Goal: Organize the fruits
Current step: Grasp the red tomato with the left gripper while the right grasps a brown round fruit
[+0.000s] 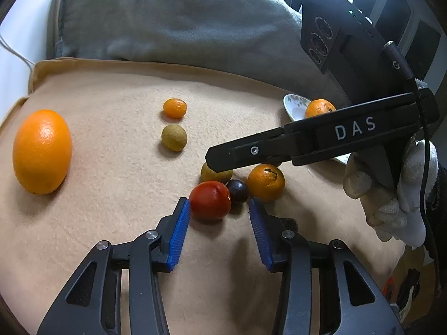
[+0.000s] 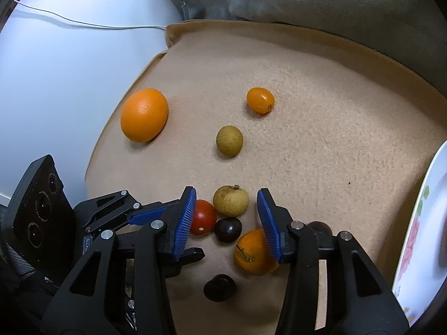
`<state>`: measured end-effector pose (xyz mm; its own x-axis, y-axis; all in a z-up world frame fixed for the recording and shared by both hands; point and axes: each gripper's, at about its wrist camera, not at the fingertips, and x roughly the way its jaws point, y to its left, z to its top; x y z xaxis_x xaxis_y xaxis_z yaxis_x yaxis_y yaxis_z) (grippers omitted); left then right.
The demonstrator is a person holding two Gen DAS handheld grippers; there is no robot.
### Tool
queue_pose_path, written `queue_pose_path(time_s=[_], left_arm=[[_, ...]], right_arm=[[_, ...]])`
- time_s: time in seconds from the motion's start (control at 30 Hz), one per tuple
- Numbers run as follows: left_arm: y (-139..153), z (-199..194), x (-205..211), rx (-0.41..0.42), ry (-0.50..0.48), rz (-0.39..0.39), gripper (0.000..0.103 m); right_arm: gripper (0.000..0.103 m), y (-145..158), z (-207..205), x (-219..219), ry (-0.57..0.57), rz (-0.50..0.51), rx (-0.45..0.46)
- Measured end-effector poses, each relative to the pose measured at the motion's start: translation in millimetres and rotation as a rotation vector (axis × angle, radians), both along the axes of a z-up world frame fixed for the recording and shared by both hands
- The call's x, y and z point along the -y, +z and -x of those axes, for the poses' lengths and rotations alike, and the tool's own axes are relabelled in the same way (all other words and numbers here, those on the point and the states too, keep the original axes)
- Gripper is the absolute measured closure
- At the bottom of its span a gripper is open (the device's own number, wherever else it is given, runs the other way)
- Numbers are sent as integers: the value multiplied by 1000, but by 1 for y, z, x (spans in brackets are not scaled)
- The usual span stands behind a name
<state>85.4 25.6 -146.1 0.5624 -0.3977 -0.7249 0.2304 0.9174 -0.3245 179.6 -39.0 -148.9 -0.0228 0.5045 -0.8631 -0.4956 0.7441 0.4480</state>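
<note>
Fruits lie on a tan blanket (image 1: 111,145). My left gripper (image 1: 220,209) is open, its blue pads either side of a red tomato (image 1: 210,200), with a dark cherry (image 1: 237,191) and a small mandarin (image 1: 266,178) just beyond. My right gripper (image 2: 227,203) is open and hovers over a yellowish longan (image 2: 230,200), the tomato (image 2: 203,217), a cherry (image 2: 227,229) and the mandarin (image 2: 252,252). A large orange (image 1: 42,150) lies far left. A kumquat (image 1: 175,108) and a second longan (image 1: 173,137) lie mid-blanket. Another mandarin (image 1: 320,108) sits in a floral plate (image 1: 293,107).
A grey cushion (image 1: 173,19) lies behind the blanket. The plate's rim (image 2: 419,223) shows at the right edge of the right wrist view. Another dark cherry (image 2: 219,287) lies near the blanket's front. A white cable (image 2: 83,23) runs over the white surface at left.
</note>
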Motion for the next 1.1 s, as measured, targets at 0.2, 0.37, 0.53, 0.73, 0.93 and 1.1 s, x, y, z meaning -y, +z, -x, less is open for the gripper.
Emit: queue_pose_path(time_s=[0.2,0.37,0.53,0.73,0.93,1.1], left_arm=[[0,3,-4,-3,1,-6,63],[-1,1,0,-6,0,-16,63],[-4,-5,7,-14,4,-30,63],[-6,-9,6,-21,11,-36,70],[-4,-11,8,-37,8,-34,70],[-3,-10,5,-35,10,-25,71]], right_arm=[[58,-3,-2,-1,5,0,-10],[61,-6,-2,-4,8,2,-20],[66,-12,-2,-4,6,6,-35],[70,-19,-3,-5,1,16,-48],[72,-20,-4,-7,-1,10,-50],[72,-17,-3,-4,-11,1,-46]])
